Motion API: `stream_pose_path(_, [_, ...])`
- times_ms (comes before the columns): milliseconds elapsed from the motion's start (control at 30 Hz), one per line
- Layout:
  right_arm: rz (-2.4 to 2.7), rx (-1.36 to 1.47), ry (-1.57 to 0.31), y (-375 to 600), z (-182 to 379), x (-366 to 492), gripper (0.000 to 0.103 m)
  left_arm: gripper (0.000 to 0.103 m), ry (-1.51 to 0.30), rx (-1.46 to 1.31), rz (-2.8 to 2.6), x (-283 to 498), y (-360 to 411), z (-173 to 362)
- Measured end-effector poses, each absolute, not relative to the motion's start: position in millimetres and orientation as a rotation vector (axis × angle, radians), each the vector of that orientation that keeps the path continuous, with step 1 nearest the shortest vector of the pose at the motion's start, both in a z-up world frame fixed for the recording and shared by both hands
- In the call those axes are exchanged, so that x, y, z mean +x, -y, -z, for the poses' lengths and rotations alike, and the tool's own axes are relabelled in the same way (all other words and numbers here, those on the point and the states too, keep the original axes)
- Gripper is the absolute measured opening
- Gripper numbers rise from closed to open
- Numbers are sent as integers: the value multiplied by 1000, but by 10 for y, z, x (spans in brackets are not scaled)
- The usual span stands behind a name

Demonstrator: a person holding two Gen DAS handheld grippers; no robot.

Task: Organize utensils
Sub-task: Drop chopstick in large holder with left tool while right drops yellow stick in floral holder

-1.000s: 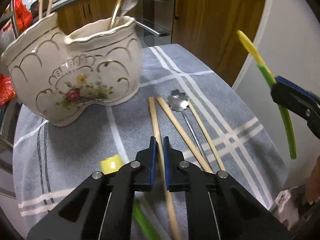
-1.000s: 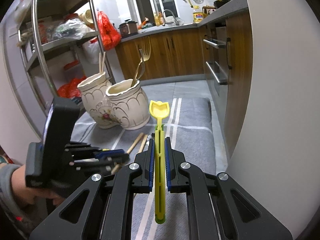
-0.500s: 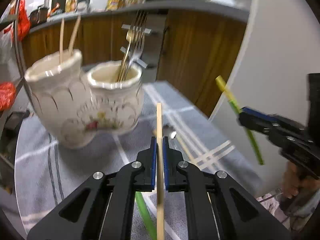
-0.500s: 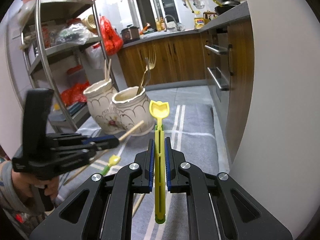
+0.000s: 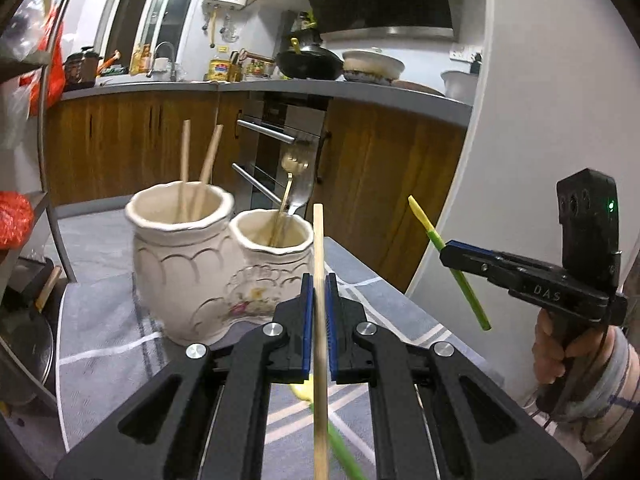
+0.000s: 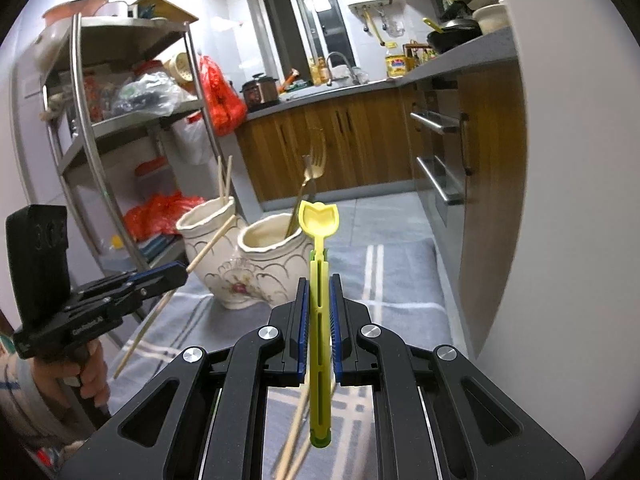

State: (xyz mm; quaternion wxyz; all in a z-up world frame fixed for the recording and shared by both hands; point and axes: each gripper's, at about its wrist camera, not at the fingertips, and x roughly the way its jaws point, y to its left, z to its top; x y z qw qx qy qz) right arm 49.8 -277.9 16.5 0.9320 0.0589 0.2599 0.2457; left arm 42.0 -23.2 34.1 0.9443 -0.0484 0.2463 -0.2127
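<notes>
Lifted: one chopstick [image 5: 319, 264]; two [image 5: 196, 168] stand potted.

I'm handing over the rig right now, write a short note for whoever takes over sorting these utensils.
Left gripper: shut on a wooden chopstick, held in the air in front of the holder.
Right gripper: shut on a yellow-green plastic spoon, also off the table.
Holder: two-pot ceramic, on the grey cloth. Taller pot has two chopsticks; shorter pot has forks.
Done: those pieces stowed.
Left: put away the held chopstick and spoon. More chopsticks and another plastic piece are still on the cloth below the grippers.
</notes>
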Motion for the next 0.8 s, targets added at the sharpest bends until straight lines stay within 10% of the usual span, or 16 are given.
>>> stream_pose_path(800, [-583, 198, -417, 1955, -658, 1511, 10, 6, -232, -331, 408, 1429, -762, -1017])
